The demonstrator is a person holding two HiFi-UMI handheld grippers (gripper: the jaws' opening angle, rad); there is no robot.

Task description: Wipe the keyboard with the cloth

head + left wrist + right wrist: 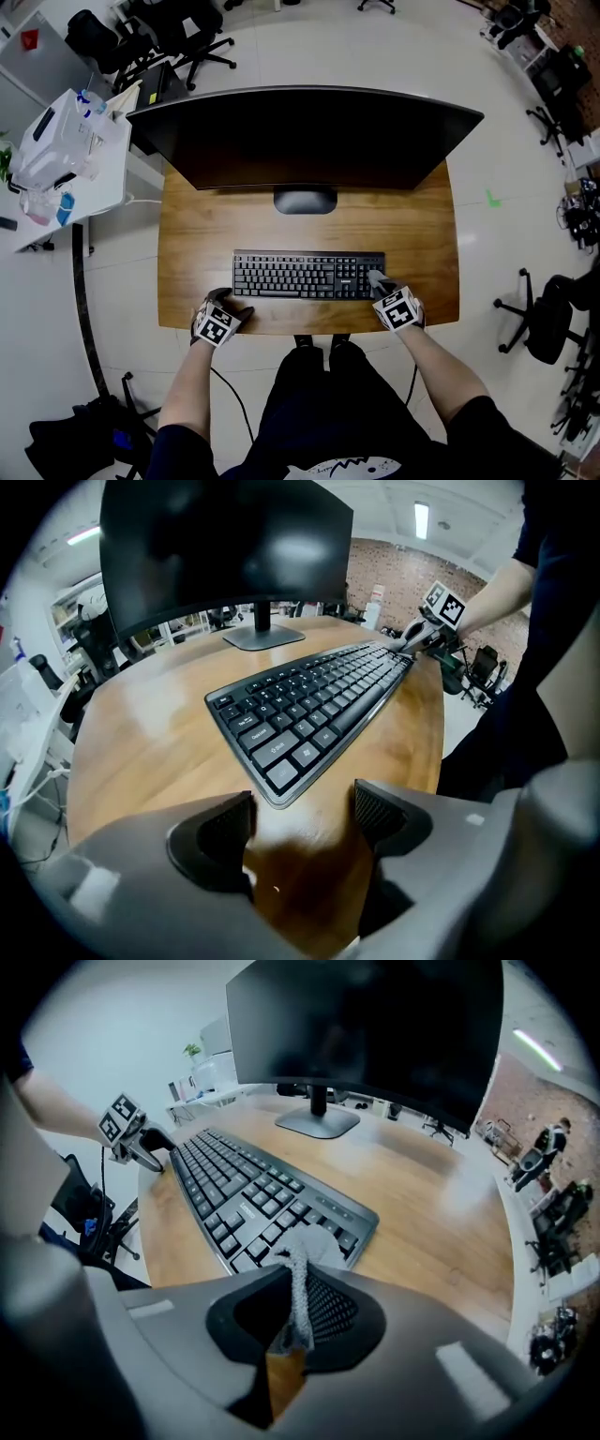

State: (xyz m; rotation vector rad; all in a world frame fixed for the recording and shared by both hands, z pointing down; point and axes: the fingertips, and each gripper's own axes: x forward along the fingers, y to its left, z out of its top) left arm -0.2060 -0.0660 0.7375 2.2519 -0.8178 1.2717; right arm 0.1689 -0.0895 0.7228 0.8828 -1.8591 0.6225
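**Cloth [305, 1241] pinched at the keyboard's right end, left fingers released**

From my head view, the black keyboard [309, 275] lies square across the front of the wooden worktop [206, 234]. The dark monitor [305, 141] stands behind it on an oval foot [305, 200]. Both of my grippers are down at the worktop, one at each end of the keyboard.

The right gripper [295, 1312] is clenched on the cloth. In its own view a narrow strip of the grey fabric runs up between the two fingers [328, 1307]. The fabric's free end sits bunched on the keys at the keyboard's near right corner. In the head view that same grey bunch shows on the rightmost keys, just ahead of the gripper's marker cube [398, 309].

The left gripper [302, 822] has its fingers [220, 832] spread wide and holds nothing. Only bare wood shows between them. The keyboard's near left corner lies just beyond the fingertips, and I cannot tell whether they touch it. Both grippers tilt steeply down toward the worktop.

Across the keyboard, the left gripper view catches the right gripper at the far end, and the right gripper view catches the left one in the same way. Office chairs [187, 42] stand on the pale floor behind the monitor. A white side table [103, 183] sits off to the left of the worktop.
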